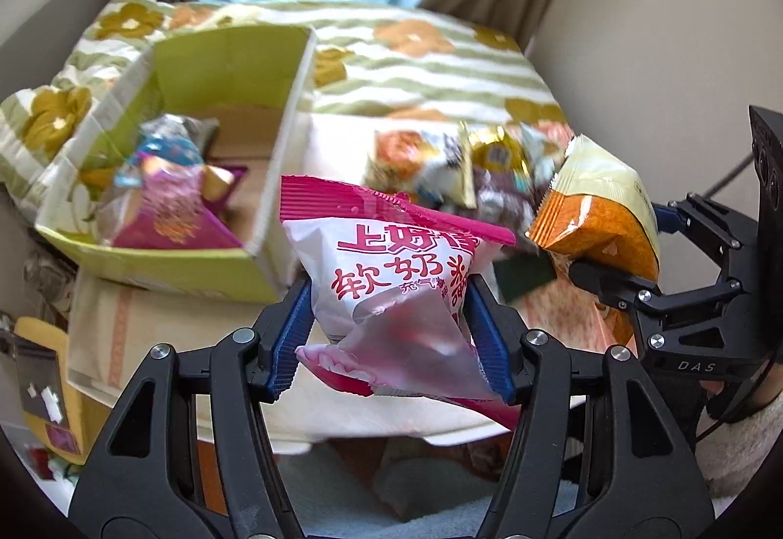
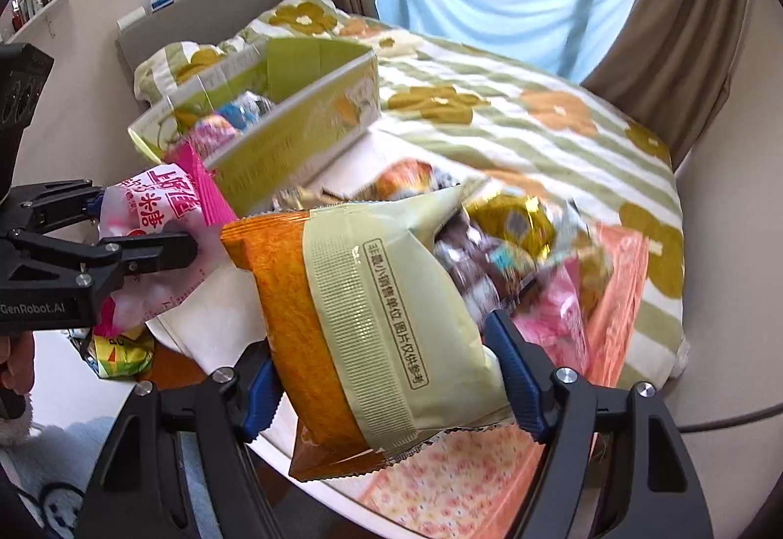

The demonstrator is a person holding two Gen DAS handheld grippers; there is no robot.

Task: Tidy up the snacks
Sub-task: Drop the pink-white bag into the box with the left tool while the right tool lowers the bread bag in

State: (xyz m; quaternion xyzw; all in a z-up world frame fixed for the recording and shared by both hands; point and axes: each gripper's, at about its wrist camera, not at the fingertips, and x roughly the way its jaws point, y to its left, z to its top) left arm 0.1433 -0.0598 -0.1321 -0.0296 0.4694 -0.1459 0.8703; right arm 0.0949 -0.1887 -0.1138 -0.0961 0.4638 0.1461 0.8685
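My left gripper (image 1: 389, 294) is shut on a pink-and-white snack bag (image 1: 391, 255), which it holds up in the air by the lower half. My right gripper (image 2: 381, 353) is shut on an orange-and-cream snack bag (image 2: 342, 284), also lifted. The two held bags hang side by side, the orange bag (image 1: 597, 206) to the right of the pink one (image 2: 151, 206). Behind them a pile of loose snack packets (image 2: 499, 245) lies on the bed. An open green cardboard box (image 1: 161, 265) to the left holds several wrapped snacks.
A floral striped quilt (image 2: 538, 118) covers the bed under the box and the pile. A peach flowered cloth (image 2: 465, 480) lies at the near edge. Brown curtains (image 2: 685, 25) and a window stand behind. A yellow-green packet (image 2: 122, 358) sits low on the left.
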